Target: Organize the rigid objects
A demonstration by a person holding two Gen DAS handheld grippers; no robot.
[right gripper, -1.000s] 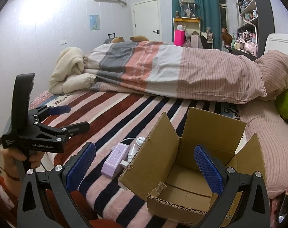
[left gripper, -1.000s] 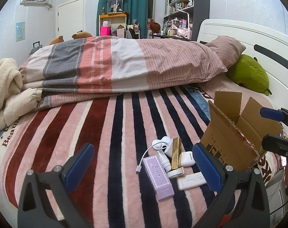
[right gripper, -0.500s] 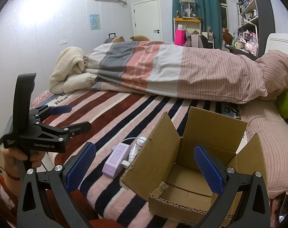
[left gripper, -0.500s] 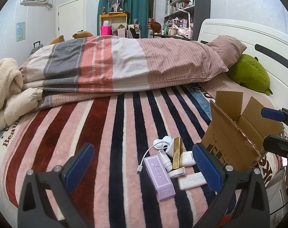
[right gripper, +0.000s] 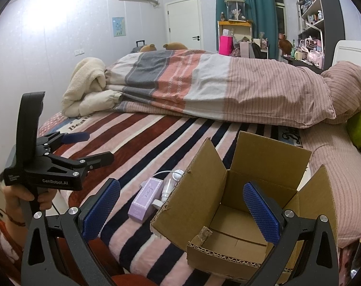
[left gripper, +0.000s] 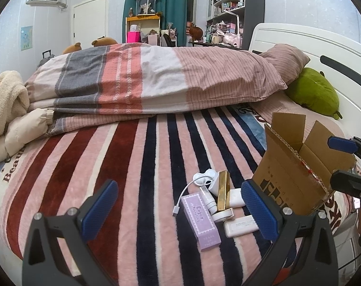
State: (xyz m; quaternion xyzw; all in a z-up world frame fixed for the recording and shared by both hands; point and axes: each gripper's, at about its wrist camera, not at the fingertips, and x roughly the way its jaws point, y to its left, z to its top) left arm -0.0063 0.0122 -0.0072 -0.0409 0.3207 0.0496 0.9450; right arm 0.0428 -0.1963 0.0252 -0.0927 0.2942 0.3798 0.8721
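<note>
Both grippers' fingers [left gripper: 99,208] spread apart, empty; purple box [left gripper: 200,218] lies between the left pair.

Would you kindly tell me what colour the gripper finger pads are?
Blue, with a fine textured grid; the pads show best in the right wrist view.

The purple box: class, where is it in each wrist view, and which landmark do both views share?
Left wrist view: purple box lies bottom centre on the striped blanket.
Right wrist view: purple box lies lower centre-left, beside the cardboard box.
Shared landmark: cardboard box.
</note>
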